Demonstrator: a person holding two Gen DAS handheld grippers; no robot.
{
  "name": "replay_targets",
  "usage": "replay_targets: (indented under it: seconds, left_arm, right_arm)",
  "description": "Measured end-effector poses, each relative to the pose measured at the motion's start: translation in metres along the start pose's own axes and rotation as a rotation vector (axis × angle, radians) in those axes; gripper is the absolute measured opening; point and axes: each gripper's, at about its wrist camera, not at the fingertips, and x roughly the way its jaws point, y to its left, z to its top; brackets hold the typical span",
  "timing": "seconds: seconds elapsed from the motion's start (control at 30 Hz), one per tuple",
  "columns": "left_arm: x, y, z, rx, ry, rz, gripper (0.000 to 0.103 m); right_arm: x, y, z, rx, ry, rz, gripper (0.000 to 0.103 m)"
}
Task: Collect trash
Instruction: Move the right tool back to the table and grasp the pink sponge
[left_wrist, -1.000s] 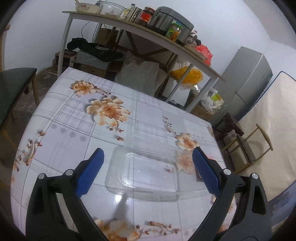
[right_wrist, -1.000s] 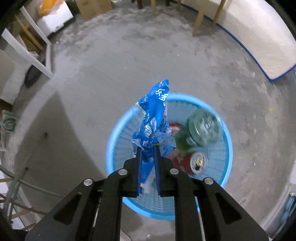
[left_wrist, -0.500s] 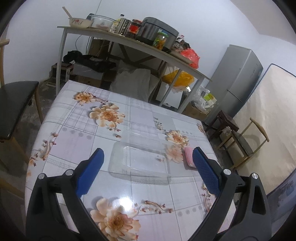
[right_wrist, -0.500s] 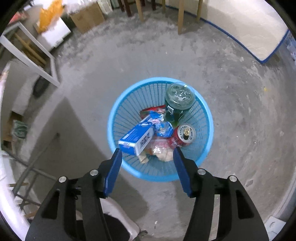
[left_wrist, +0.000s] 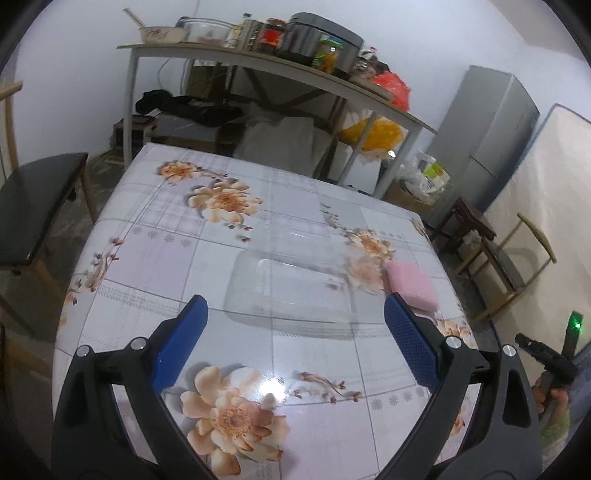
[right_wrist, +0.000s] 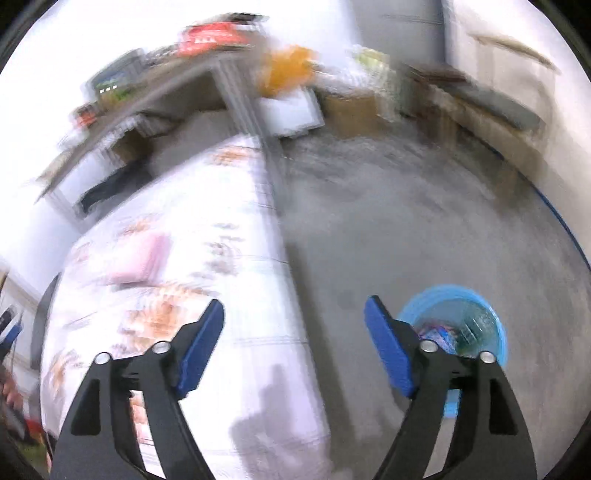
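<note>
On my left wrist view, the left tongs (left_wrist: 295, 325) hang released above the worktop (left_wrist: 155, 266), its floral cloth glossy under the light, with nothing between the blue pads (left_wrist: 410, 343). A clear plastic container (left_wrist: 291, 291) lies flat on the worktop just ahead of the tongs, and a pink sponge (left_wrist: 410, 286) sits just beside its right end, near the worktop's edge. A shelf (left_wrist: 258, 62) crowded with jars and a cooker stands against the far wall, a grey fridge (left_wrist: 491, 133) to its right.

On my right wrist view, everything is smeared by motion. The right tongs (right_wrist: 295, 339) are opening wide, nothing between them. The worktop's corner fills the left side, the pink sponge (right_wrist: 144, 258) a blur on it. Down on the concrete floor (right_wrist: 406, 229), behind the right pad, sits the blue trash basket (right_wrist: 495, 332) with wrappers and a bottle inside.
</note>
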Motion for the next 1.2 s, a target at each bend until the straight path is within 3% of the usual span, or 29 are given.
replay_targets:
  seconds: [0.17,0.23,0.3,0.33,0.43,0.57,0.73,0.97,1.2]
  left_arm:
    - [0.015,0.025,0.012,-0.110,0.006,0.014,0.090]
    - [0.024,0.034,0.018,-0.168,0.024,-0.015,0.078]
    - [0.038,0.041,0.024,-0.200,0.061,-0.010,0.075]
    - [0.043,0.041,0.026,-0.207,0.076,0.000,0.069]
    - [0.058,0.046,0.022,-0.260,0.122,0.001,0.065]
    - [0.061,0.046,0.009,-0.311,0.137,-0.054,0.064]
    - [0.059,0.039,-0.007,-0.356,0.135,-0.142,0.064]
    - [0.087,0.024,-0.011,-0.374,0.199,-0.160,0.064]
    - [0.109,0.018,-0.003,-0.409,0.217,-0.086,0.061]
  right_arm:
    - [0.041,0.082,0.029,-0.259,0.041,0.122,0.084]
    - [0.061,0.108,0.040,-0.334,0.072,0.166,0.084]
    - [0.083,0.135,0.052,-0.403,0.113,0.196,0.084]
    - [0.093,0.144,0.057,-0.415,0.131,0.205,0.084]
    - [0.125,0.154,0.079,-0.371,0.171,0.193,0.084]
    - [0.174,0.165,0.102,-0.291,0.255,0.235,0.084]
    - [0.219,0.162,0.095,-0.236,0.372,0.231,0.084]
    - [0.199,0.156,0.067,-0.220,0.380,0.285,0.085]
    - [0.170,0.159,0.049,-0.274,0.348,0.254,0.085]
